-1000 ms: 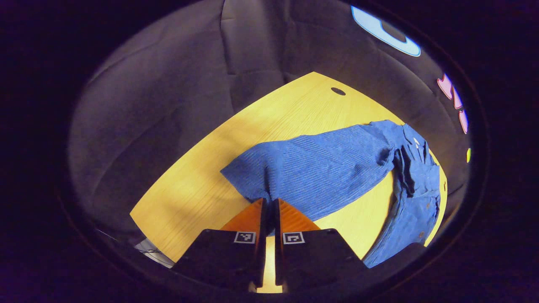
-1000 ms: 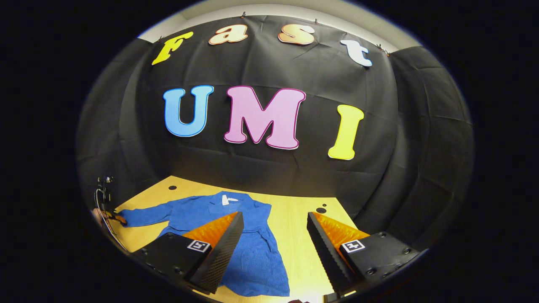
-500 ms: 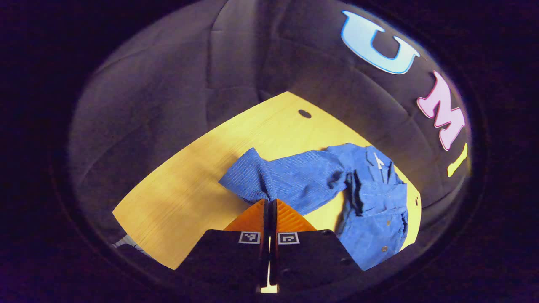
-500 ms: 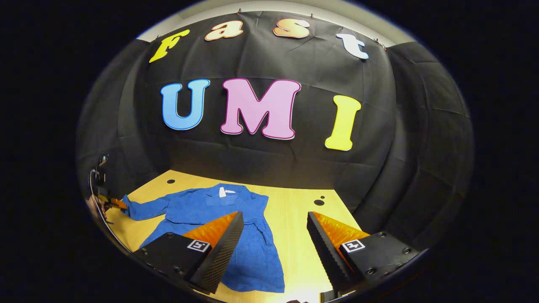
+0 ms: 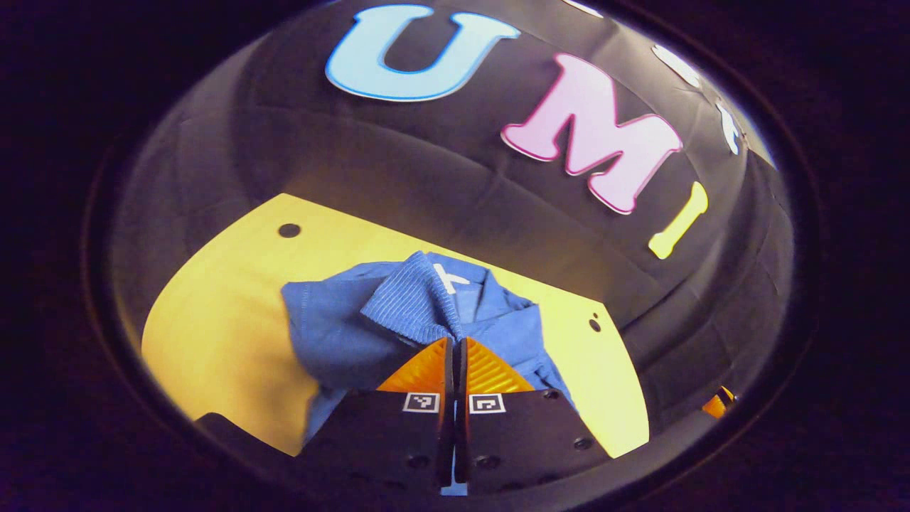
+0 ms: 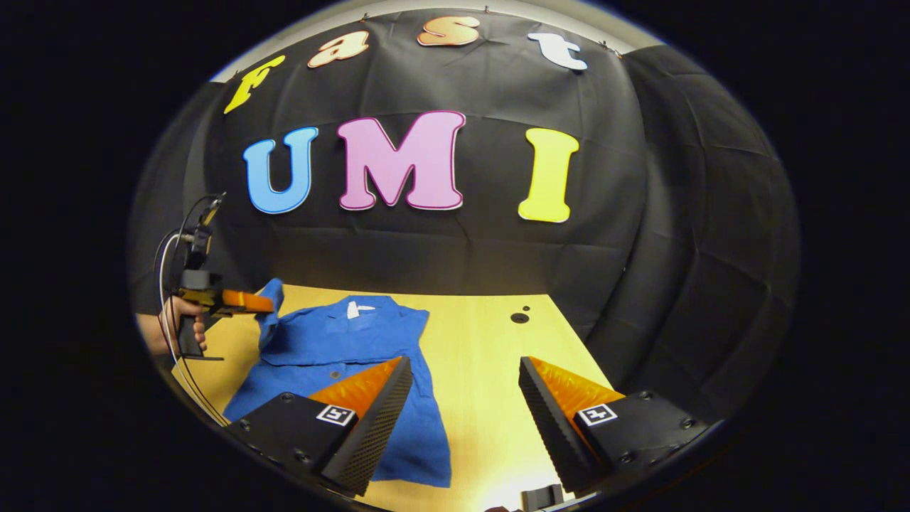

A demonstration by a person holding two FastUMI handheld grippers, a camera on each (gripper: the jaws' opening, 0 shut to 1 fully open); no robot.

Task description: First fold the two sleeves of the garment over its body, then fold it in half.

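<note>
A blue shirt point(image 6: 341, 341) lies flat on the yellow wooden table point(image 6: 483, 355), collar toward the wall. In the left gripper view my left gripper point(image 5: 455, 343) is shut on the cuff of one sleeve point(image 5: 412, 302), which is lifted and carried over the shirt body point(image 5: 334, 341). The right gripper view shows that same left gripper point(image 6: 266, 304), held by a hand point(image 6: 174, 316), holding the raised sleeve point(image 6: 270, 313) above the shirt's left side. My right gripper point(image 6: 466, 366) is open above the table, with the shirt's lower right part beside its left finger.
The table has small round holes point(image 6: 519, 317) near its back edge, another hole point(image 5: 288, 230) at the far left corner. Bare tabletop point(image 6: 498, 412) lies to the right of the shirt. A cable point(image 6: 167, 284) hangs from the left gripper's handle.
My left gripper has lifted the sleeve off the table and swung it inward over the shirt body. The right gripper stayed open and drifted slightly.
</note>
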